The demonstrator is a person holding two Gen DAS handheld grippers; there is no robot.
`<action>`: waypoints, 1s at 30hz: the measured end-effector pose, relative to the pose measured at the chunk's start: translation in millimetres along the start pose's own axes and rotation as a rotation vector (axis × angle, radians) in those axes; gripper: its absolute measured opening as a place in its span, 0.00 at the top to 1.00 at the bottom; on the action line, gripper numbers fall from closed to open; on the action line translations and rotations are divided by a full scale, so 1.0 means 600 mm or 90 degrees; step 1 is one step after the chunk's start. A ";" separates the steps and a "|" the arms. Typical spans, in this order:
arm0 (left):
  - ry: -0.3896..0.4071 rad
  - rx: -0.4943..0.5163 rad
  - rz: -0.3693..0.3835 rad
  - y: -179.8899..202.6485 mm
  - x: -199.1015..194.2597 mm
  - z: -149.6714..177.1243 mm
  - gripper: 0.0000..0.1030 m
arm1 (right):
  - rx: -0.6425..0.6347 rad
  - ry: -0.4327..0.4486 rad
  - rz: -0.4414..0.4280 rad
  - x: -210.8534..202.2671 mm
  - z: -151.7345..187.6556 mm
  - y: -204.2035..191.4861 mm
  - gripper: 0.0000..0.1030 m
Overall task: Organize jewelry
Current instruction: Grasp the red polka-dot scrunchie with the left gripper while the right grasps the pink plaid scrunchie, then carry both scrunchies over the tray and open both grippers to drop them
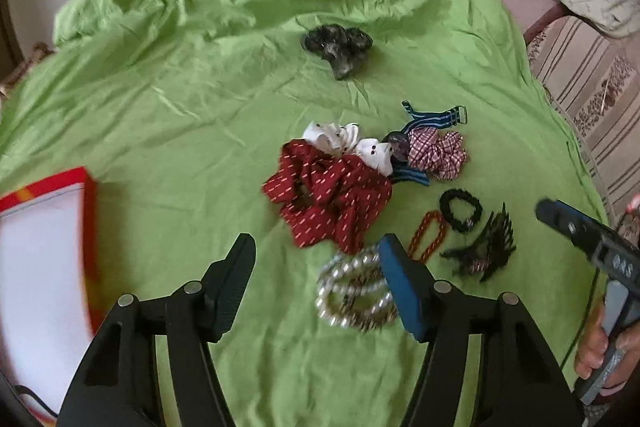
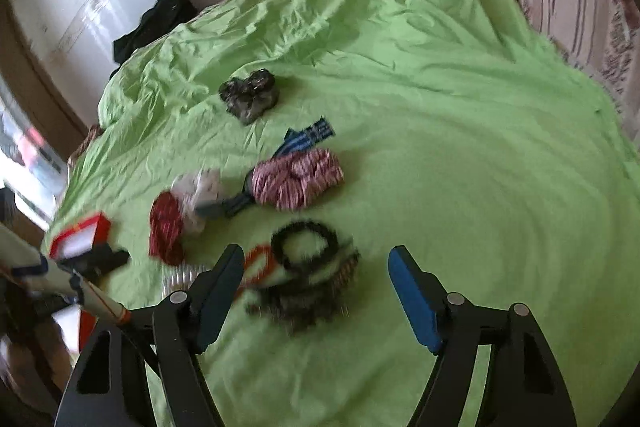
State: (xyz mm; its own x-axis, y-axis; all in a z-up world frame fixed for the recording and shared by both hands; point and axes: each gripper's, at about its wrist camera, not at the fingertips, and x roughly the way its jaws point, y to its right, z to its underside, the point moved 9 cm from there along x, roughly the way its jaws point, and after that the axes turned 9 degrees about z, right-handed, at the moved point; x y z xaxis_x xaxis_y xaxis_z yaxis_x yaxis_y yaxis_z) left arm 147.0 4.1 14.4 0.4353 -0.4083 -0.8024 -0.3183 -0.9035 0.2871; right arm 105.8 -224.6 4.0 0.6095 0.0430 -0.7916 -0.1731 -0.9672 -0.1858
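Spread across a bed under a crumpled lime-green sheet (image 1: 200, 99): a loose cluster of hair ties and jewelry. Nearest the left claw (image 1: 316, 259), released with nothing between its black and blue-padded fingers, lay a coil of silver-white pearl bracelets (image 1: 352, 291), just beside and partly behind the blue pad. Beyond that, a dark red fabric scrunchie with pale dashes (image 1: 332, 203), touching a white scrunchie with black dots (image 1: 352, 143). To the right of those, a red-and-white checked scrunchie (image 1: 438, 153) resting against a blue striped woven watch strap (image 1: 432, 117). Nearer the camera on the right: an orange beaded loop (image 1: 428, 235), a black elastic hair band (image 1: 460, 209) and a dark toothed hair clip (image 1: 486, 247), all close together. Set well apart, farther up the sheet, a dark mottled grey scrunchie (image 1: 338, 49). At the left edge, a blurred red-rimmed box with a white inside (image 1: 48, 267). At the far right, a hand (image 1: 600, 351) gripping the handle of the other tool.

Seen from the right wrist: right claw (image 2: 316, 287) likewise released, empty, poised above the blurred black band (image 2: 304, 243) and the hair clip (image 2: 308, 303), with the orange loop (image 2: 258, 265) by its left finger. Contact with either impossible to tell through the blur. Black garment (image 2: 156, 23) bunched at the sheet's far edge by the white wall.
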 end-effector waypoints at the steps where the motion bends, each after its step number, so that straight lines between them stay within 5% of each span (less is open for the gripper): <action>1: -0.005 -0.005 0.009 -0.001 0.012 -0.004 0.38 | 0.004 -0.007 -0.004 0.017 -0.013 -0.004 0.23; 15: -0.042 -0.060 0.068 -0.035 0.115 -0.018 0.38 | 0.036 -0.099 -0.004 0.167 -0.059 -0.039 0.26; 18: -0.042 -0.066 0.073 -0.032 0.125 -0.018 0.38 | 0.039 -0.116 -0.009 0.182 -0.052 -0.041 0.41; 19: -0.039 -0.067 0.075 -0.030 0.126 -0.018 0.38 | 0.044 -0.125 -0.011 0.188 -0.049 -0.041 0.57; 20: -0.037 -0.066 0.077 -0.027 0.126 -0.018 0.49 | 0.049 -0.136 -0.018 0.194 -0.045 -0.041 0.77; 21: -0.038 -0.066 0.079 -0.024 0.126 -0.019 0.66 | 0.053 -0.142 -0.022 0.197 -0.043 -0.040 0.84; 22: -0.046 -0.068 0.080 -0.021 0.127 -0.017 0.90 | 0.056 -0.142 -0.025 0.196 -0.042 -0.039 0.88; 30: 0.036 -0.065 0.087 -0.004 -0.004 -0.024 0.90 | 0.038 -0.077 -0.049 0.096 -0.053 -0.042 0.97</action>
State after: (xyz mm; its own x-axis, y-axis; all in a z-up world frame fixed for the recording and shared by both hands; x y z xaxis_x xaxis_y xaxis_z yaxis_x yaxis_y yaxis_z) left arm 158.9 5.3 23.0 0.4416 -0.5324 -0.7222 -0.2915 -0.8464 0.4457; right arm 169.8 -205.5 -18.3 0.5252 0.1494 -0.8378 -0.1771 -0.9437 -0.2794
